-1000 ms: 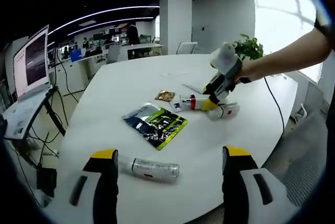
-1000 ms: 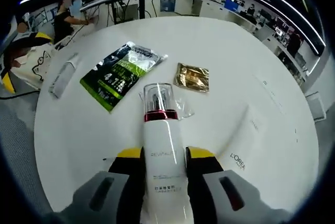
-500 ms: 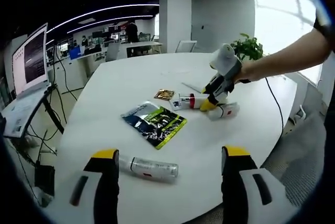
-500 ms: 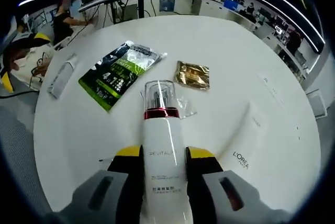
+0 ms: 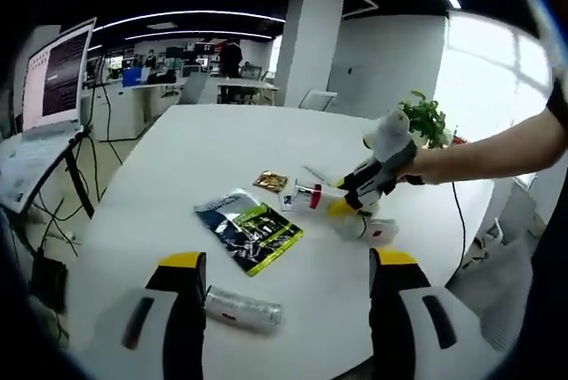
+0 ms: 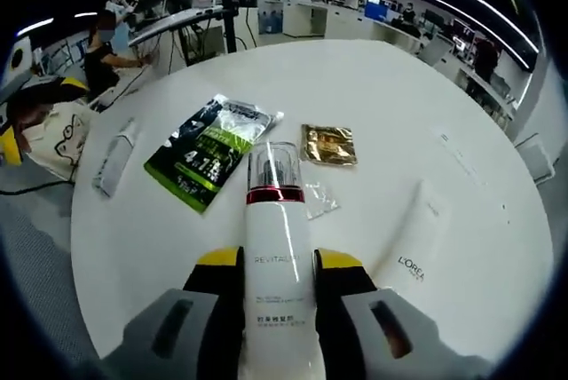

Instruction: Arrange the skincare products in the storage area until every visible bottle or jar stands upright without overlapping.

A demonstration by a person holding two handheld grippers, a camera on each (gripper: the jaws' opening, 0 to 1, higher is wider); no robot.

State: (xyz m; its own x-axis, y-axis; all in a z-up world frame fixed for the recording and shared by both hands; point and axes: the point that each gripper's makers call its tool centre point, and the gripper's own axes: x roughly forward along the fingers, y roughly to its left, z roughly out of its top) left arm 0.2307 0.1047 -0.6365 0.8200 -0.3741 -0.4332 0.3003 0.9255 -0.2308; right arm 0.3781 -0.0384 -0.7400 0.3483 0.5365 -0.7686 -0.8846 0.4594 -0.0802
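Note:
My right gripper (image 6: 278,266) is shut on a white pump bottle (image 6: 276,247) with a red band and a clear cap, held lying above the table. In the left gripper view that right gripper (image 5: 353,193) carries the bottle (image 5: 306,194) over the middle of the table. A white L'Oreal tube (image 6: 417,242) lies flat to the bottle's right; the same tube (image 5: 366,229) rests under the held bottle. A clear capped bottle (image 5: 243,309) lies on its side between the jaws of my open left gripper (image 5: 282,266); it shows again (image 6: 116,156) at the table's left edge.
A green and black sachet (image 5: 250,230) and a gold sachet (image 5: 271,181) lie flat on the round white table (image 5: 213,149). A small clear wrapper (image 6: 318,198) lies by the bottle's cap. A laptop (image 5: 49,105) on a stand sits beyond the table's left.
The right gripper has lifted the white pump bottle a little higher off the table. The left gripper's camera has pulled back and tilted; the clear bottle has not moved.

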